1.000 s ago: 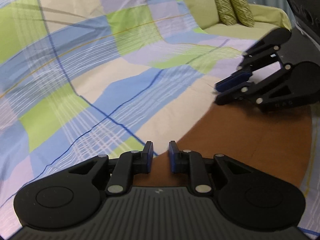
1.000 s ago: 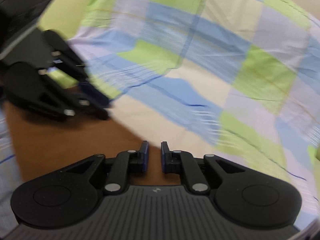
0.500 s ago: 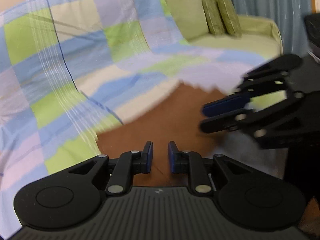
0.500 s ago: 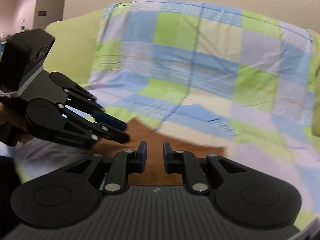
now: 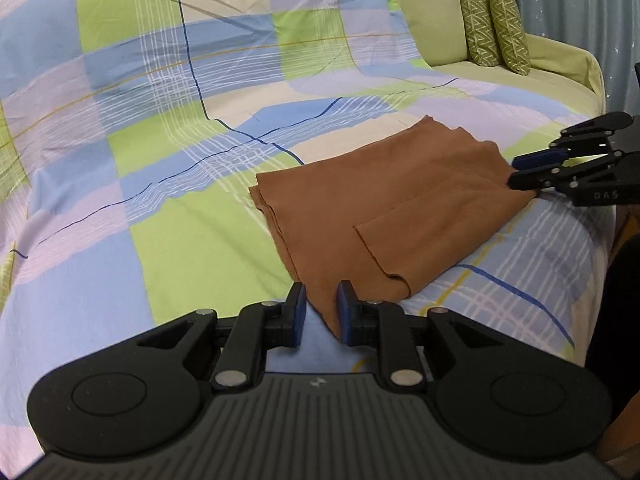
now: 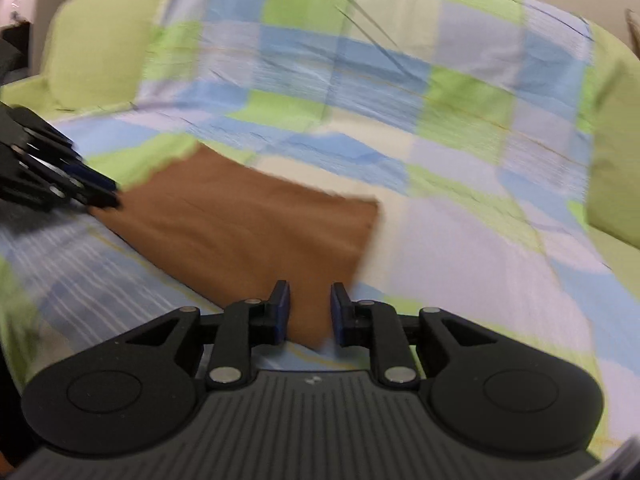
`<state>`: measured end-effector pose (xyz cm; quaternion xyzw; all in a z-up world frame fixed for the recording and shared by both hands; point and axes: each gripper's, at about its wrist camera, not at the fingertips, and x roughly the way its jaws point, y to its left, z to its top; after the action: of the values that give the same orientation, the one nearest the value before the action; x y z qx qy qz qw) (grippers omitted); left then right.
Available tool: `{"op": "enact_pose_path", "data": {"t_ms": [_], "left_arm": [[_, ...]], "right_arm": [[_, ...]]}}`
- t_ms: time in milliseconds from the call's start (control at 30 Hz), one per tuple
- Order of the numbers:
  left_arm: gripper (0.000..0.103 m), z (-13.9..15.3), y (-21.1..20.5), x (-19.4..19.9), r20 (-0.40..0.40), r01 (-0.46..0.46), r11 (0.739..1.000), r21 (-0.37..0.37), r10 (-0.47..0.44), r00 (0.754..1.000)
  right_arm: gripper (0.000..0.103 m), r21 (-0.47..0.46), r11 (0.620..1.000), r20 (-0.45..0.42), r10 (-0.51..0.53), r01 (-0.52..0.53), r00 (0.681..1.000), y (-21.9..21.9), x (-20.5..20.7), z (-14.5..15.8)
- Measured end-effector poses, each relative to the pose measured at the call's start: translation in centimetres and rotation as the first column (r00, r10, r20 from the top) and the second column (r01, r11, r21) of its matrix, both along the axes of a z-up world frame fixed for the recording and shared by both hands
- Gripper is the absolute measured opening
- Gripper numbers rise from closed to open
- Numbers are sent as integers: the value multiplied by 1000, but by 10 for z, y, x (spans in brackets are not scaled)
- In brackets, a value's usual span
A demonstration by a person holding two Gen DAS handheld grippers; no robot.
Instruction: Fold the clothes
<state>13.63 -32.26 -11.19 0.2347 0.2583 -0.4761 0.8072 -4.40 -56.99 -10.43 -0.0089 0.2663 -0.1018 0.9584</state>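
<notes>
While the brown folded garment (image 5: 392, 216) lies flat on the checked sheet (image 5: 160, 128) that covers the green sofa (image 5: 560, 76), both grippers sit at its near corners. In the left wrist view the left gripper (image 5: 322, 312) is low over the sheet's front edge with a narrow gap between its blue pads; the garment's nearest corner runs into that gap, touching or just beside the right-hand pad, and the pads do not look pressed on the cloth. The right gripper (image 5: 516, 172) shows at the far right of that view, its tips at the garment's other near corner. In the right wrist view, which is blurred, the right gripper (image 6: 306, 310) has its jaws opening, with the cloth's corner lying between and below the pads, not clamped. The left gripper (image 6: 108, 194) appears at the left edge there, its tips at the garment's far corner. The garment is a neat rectangle with a folded flap on top, its layered edges visible along the left side. Two patterned cushions (image 5: 494, 26) stand upright on the sofa's far end, well apart from the garment.
</notes>
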Motion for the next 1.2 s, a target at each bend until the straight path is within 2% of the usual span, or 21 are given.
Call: {"op": "enact_pose_path", "data": {"t_ms": [67,200,267,333,433,500,533,633,733,833,867,900,1000,1100,1200], "left_arm": [[25,4,3,1,-5,-7,1000,-9,7,1000],[24,17,21,-6,59,-59,998,-25,60,996],[24,23,35,-10,75,-90,995,-39,93,993],[24,27,48,-14,78,-116,992,-57,120,990],[24,29,63,-18,71,-138,987,-77,144,987],[24,29,71,-19,62,-150,985,-89,156,986],[26,29,74,-19,56,-154,984,-94,159,986],[28,26,86,-17,39,-166,979,-115,172,984],[33,23,93,-15,39,-155,978,-141,162,986],[39,21,91,-16,74,-112,984,-136,123,990],[40,21,87,-18,108,-79,989,-123,92,990],[46,20,85,-20,130,-55,992,-112,70,989],[58,16,74,-24,210,41,997,-71,-25,977],[59,11,61,-26,271,124,992,-9,-117,956],[59,7,49,-28,341,201,978,52,-207,917]], "right_arm": [[19,-2,1000,-10,-8,8,1000,-1,6,-4],[19,-102,994,14,29,-27,999,24,3,23],[19,-134,988,29,76,-72,997,44,2,36],[19,-184,971,9,155,-151,988,71,12,37],[19,-257,928,-30,272,-271,962,113,27,37],[19,-302,901,-67,307,-312,949,127,41,34],[19,-333,878,-118,323,-344,939,136,57,30],[24,-436,805,-238,328,-402,914,159,83,15],[24,-530,735,-280,319,-423,905,173,95,7],[20,-566,701,-300,316,-434,900,176,107,5],[17,-565,697,-305,321,-442,897,175,111,5],[5,-560,698,-308,324,-446,895,174,113,5],[4,-514,731,-267,361,-449,893,166,109,19],[4,-431,783,-203,400,-448,894,155,98,37],[2,-337,798,-149,478,-499,866,145,77,57]]}}
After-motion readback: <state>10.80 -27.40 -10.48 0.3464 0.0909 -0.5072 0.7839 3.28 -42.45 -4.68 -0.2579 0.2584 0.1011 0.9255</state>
